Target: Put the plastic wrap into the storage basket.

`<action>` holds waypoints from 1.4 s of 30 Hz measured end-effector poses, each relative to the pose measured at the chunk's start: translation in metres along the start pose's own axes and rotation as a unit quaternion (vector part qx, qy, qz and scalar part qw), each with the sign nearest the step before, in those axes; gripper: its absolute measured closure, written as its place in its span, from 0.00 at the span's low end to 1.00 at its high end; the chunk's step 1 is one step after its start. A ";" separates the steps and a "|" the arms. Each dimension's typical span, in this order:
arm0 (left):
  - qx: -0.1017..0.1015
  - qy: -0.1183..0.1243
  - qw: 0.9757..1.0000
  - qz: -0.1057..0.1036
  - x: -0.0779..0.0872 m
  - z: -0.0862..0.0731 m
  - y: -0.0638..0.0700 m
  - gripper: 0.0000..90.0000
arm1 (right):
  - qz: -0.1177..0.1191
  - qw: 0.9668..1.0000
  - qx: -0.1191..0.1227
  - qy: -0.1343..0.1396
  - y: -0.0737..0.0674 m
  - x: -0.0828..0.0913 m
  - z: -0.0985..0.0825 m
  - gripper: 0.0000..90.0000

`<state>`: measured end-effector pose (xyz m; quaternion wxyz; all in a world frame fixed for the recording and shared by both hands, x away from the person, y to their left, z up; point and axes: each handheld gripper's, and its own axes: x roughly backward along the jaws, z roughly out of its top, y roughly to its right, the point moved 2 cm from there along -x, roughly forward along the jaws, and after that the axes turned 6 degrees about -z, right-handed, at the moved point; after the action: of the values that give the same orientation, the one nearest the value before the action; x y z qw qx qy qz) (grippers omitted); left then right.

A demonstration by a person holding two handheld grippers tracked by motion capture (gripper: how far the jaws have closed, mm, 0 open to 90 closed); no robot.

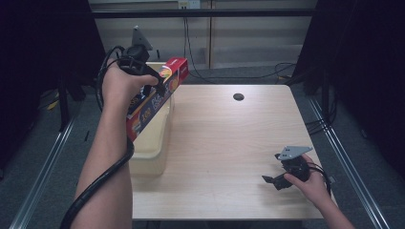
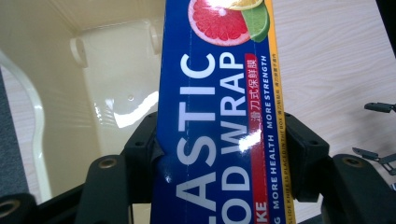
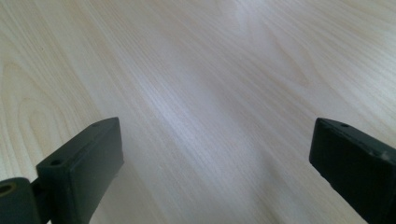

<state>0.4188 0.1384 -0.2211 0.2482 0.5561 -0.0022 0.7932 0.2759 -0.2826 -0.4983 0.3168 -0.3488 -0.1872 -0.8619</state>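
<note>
Mostly open room on right half of wooden table (image 1: 229,143); pale grain, smooth surface, small dark round hole (image 1: 238,97) near far edge; left gripper (image 1: 160,85) raised above cream plastic bin (image 1: 152,152) at table's left edge, jaws clamped on both long sides of plastic wrap box (image 2: 219,116); box long, glossy blue cardboard with red side, tilted, lower end toward bin; bin glossy inside, rounded corners; right gripper (image 1: 273,181) low over bare table near front right corner, jaws wide apart, nothing between.
</note>
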 end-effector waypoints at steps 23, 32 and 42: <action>0.032 0.012 0.999 0.019 0.012 -0.013 -0.020 0.45 | 0.004 1.000 -0.001 0.003 -0.001 -0.002 0.002 0.03; 0.051 0.022 0.998 0.021 0.012 -0.019 -0.028 0.45 | 0.002 1.000 0.001 0.002 -0.001 -0.001 0.002 0.03; 0.068 0.018 0.997 0.033 0.010 -0.025 -0.037 0.45 | 0.003 1.000 0.002 0.002 -0.001 -0.001 0.002 0.03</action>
<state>0.4084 0.1815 -0.2320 0.1839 0.5568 0.0381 0.8091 0.2771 -0.2803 -0.4977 0.3200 -0.3475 -0.1871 -0.8613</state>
